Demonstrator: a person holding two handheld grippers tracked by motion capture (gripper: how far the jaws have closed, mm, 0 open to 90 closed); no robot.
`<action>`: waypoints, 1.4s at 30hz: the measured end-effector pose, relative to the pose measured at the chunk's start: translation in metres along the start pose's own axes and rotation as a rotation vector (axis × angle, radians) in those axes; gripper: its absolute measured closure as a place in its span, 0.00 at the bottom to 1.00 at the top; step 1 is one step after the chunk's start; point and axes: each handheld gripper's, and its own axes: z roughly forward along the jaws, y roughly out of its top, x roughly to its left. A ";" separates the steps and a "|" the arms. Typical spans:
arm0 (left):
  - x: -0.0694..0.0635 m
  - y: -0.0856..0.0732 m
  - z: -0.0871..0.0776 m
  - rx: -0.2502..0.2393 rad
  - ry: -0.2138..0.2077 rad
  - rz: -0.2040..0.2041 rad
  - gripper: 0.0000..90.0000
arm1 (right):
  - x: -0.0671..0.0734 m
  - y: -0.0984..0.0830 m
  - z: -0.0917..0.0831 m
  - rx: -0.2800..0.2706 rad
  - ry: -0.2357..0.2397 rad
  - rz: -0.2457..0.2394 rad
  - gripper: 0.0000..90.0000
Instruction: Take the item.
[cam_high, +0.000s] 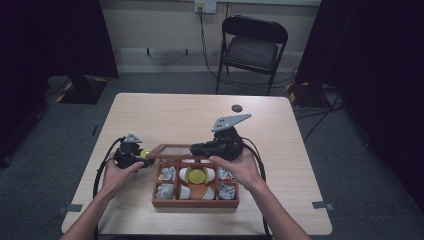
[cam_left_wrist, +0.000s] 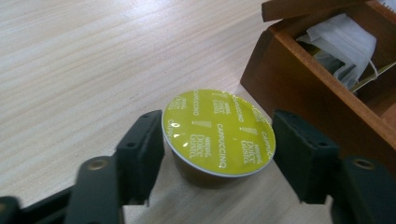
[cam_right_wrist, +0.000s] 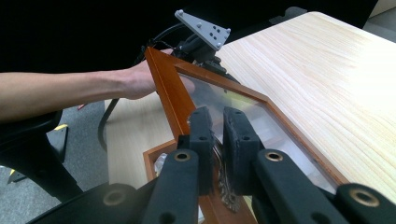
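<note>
A wooden compartment box (cam_high: 195, 203) stands near the table's front edge, with white sachets and a yellow-green capsule (cam_high: 196, 175) in it. Its glass-paned lid (cam_high: 172, 149) is raised. My right gripper (cam_high: 196, 148) is shut on the lid's front frame (cam_right_wrist: 168, 88), beside a metal clasp (cam_right_wrist: 229, 198). Left of the box, my left gripper (cam_high: 142, 157) is shut on a second yellow-green capsule (cam_left_wrist: 218, 132) printed "Cappuccino". Both fingers (cam_left_wrist: 144, 144) touch its sides just above the table. The box's corner (cam_left_wrist: 299, 88) is close on its right.
A small dark disc (cam_high: 237, 108) lies near the table's far edge. A black folding chair (cam_high: 252, 47) stands beyond the table. Bare tabletop (cam_high: 165, 115) stretches behind the box and to its right. Cables trail from both grippers.
</note>
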 end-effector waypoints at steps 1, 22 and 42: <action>0.000 0.000 0.000 0.000 0.002 -0.003 0.36 | 0.000 0.000 0.000 0.000 0.000 0.000 0.91; -0.002 -0.011 -0.033 -0.036 0.016 0.011 0.18 | 0.000 0.000 0.000 0.000 0.000 0.001 0.91; 0.021 -0.055 -0.053 0.006 0.089 -0.071 0.19 | 0.000 0.000 0.000 -0.001 -0.004 0.008 0.91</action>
